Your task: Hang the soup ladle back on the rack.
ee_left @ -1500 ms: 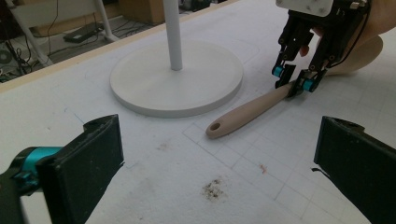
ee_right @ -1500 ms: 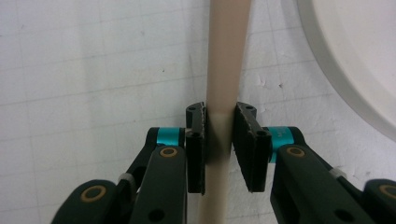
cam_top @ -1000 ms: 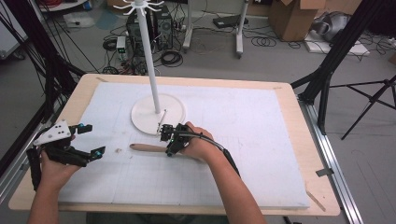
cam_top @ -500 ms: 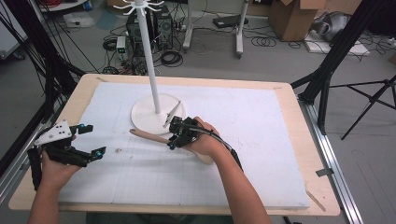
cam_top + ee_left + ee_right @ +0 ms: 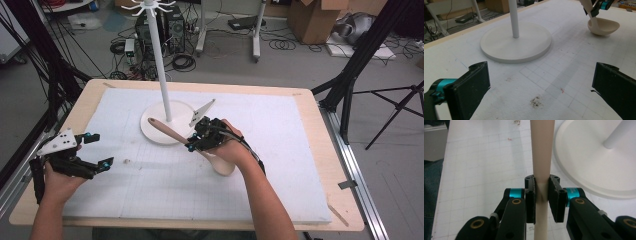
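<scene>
A cream ladle (image 5: 172,133) is lifted off the white mat, its handle pointing up and left toward the stand and its bowl (image 5: 223,165) low by the person's right wrist. My right gripper (image 5: 196,141) is shut on the ladle handle (image 5: 541,157), which runs straight up between the pads. The white hook stand (image 5: 159,60) rises from its round base (image 5: 152,131) at the mat's back middle. At the left my left gripper (image 5: 97,151) is open with nothing between its jaws. The left gripper view has the ladle bowl (image 5: 603,27) at top right and the stand base (image 5: 516,45) ahead.
The white gridded mat (image 5: 280,165) covers a wooden table (image 5: 345,200). A small dark smudge (image 5: 535,101) marks the mat in front of my left gripper. Beyond the table lie cables, cardboard boxes (image 5: 312,17) and black tripod legs (image 5: 360,65).
My right gripper has lifted the ladle off the mat and tilted it, the handle end rising toward the stand. The left gripper has stayed put.
</scene>
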`<state>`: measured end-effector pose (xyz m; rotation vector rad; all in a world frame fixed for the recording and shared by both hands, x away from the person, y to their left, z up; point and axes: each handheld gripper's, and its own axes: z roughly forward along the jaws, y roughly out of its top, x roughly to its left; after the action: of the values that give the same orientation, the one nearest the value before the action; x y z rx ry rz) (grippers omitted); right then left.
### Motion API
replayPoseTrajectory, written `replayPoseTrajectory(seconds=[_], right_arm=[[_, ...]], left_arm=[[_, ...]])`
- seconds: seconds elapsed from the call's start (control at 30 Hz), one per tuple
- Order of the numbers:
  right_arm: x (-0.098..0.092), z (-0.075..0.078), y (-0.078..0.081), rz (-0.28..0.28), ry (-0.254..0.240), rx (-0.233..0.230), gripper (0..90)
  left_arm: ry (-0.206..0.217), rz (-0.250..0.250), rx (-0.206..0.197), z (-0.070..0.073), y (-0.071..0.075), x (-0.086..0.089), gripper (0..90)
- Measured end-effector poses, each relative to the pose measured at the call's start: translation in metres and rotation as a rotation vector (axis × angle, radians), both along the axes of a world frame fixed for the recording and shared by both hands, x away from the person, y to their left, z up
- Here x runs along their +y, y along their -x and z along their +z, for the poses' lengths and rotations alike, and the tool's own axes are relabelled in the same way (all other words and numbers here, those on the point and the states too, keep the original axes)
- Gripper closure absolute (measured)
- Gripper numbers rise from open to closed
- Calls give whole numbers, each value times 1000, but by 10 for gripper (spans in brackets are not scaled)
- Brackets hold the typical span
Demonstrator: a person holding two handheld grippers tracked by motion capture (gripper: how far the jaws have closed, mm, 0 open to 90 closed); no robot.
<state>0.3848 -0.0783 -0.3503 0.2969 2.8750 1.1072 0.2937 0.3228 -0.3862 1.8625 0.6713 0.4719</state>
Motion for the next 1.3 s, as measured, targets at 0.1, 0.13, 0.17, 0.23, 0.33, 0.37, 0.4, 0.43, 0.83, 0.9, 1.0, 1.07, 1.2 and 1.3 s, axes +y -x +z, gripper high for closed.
replayPoseTrajectory(seconds=[0.1, 0.13, 0.17, 0.23, 0.33, 0.37, 0.4, 0.43, 0.83, 0.9, 1.0, 1.07, 1.2, 1.3], right_arm=[[-7, 6, 2, -13, -25, -6, 775], [-9, 7, 2, -13, -32, -12, 775], [-9, 7, 2, -13, -32, -12, 775], [-14, 11, 2, -19, -59, -15, 775], [-21, 17, 1, -35, -82, -26, 775], [-27, 22, 0, -46, -92, -32, 775], [-27, 22, 0, -46, -92, -32, 775], [-32, 27, 0, -57, -106, -39, 775], [-56, 56, -6, -106, -142, -67, 775], [-59, 64, -7, -110, -156, -66, 775], [-61, 73, -9, -119, -158, -77, 775], [-64, 79, -11, -123, -168, -83, 775], [-67, 84, -13, -135, -172, -83, 775], [-69, 91, -15, -146, -172, -82, 774]], left_arm=[[-4, -1, -3, 1, 0, 0, 17], [-3, -3, -2, 1, 0, 0, 17], [-1, -2, -2, 0, 0, 0, 17], [-2, 0, -1, 0, 0, -1, 17], [-5, -3, 0, 0, 0, -1, 17], [-3, -5, 0, 0, 0, -2, 17], [-4, -5, 0, 0, 0, -2, 17], [-8, -6, 1, 0, 0, -2, 17], [-16, -10, 0, 0, 0, -4, 17], [-13, -10, 2, 0, 0, -5, 17], [-18, -12, 0, 0, -1, -5, 17], [-17, -12, 0, 0, -1, -6, 17], [-16, -13, 1, 0, 0, -6, 17], [-17, -16, 0, 0, -1, -6, 17]])
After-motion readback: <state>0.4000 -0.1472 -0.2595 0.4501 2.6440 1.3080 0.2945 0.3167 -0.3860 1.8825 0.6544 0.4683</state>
